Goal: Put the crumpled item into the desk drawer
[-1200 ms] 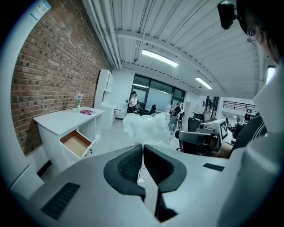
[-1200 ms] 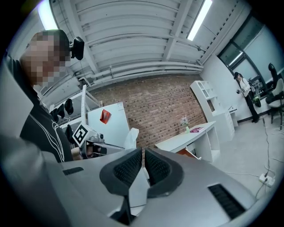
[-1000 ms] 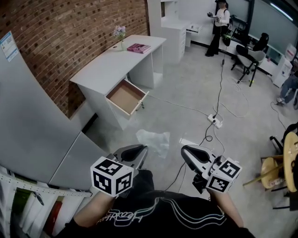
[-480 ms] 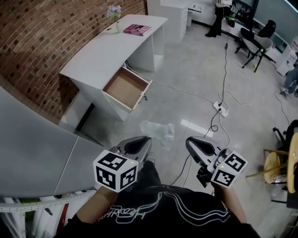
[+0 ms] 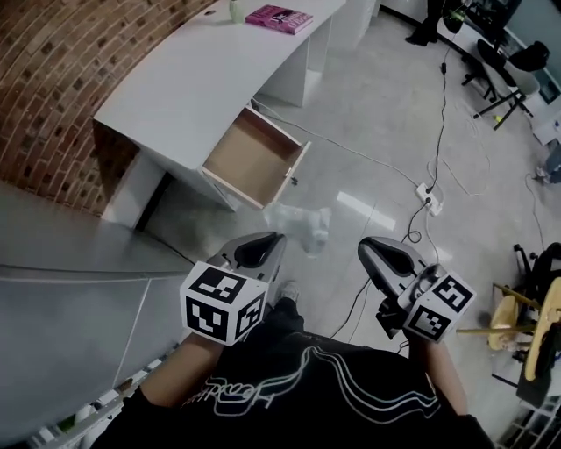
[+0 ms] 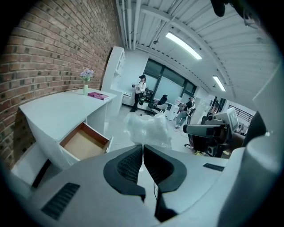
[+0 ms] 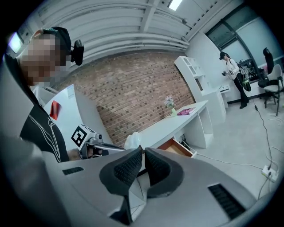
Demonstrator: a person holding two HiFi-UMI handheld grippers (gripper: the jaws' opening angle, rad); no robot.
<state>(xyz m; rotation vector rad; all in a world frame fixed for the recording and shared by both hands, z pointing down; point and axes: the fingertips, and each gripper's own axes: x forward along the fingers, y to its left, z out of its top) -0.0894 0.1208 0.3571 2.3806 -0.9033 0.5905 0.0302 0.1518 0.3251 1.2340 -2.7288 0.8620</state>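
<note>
The crumpled item (image 5: 299, 223), a wad of clear plastic film, hangs from the tip of my left gripper (image 5: 267, 242), which is shut on it. In the left gripper view the wad (image 6: 147, 129) bulges just past the closed pads (image 6: 133, 162). The white desk (image 5: 197, 83) stands against the brick wall with its drawer (image 5: 294, 172) pulled open, its brown bottom bare, ahead and a little left of the wad. My right gripper (image 5: 380, 249) is held beside the left one, shut on nothing. From the right gripper view (image 7: 143, 150) the wad (image 7: 132, 140) and the drawer (image 7: 178, 147) also show.
A pink book (image 5: 279, 17) lies at the desk's far end. A power strip (image 5: 429, 194) and cables trail over the floor to the right. A grey cabinet (image 5: 70, 281) stands at my left, wooden chairs (image 5: 517, 316) at the far right.
I have come nearer the desk: the open drawer now sits closer and larger. The wad stayed at the left gripper's tip throughout. Both grippers kept their pose.
</note>
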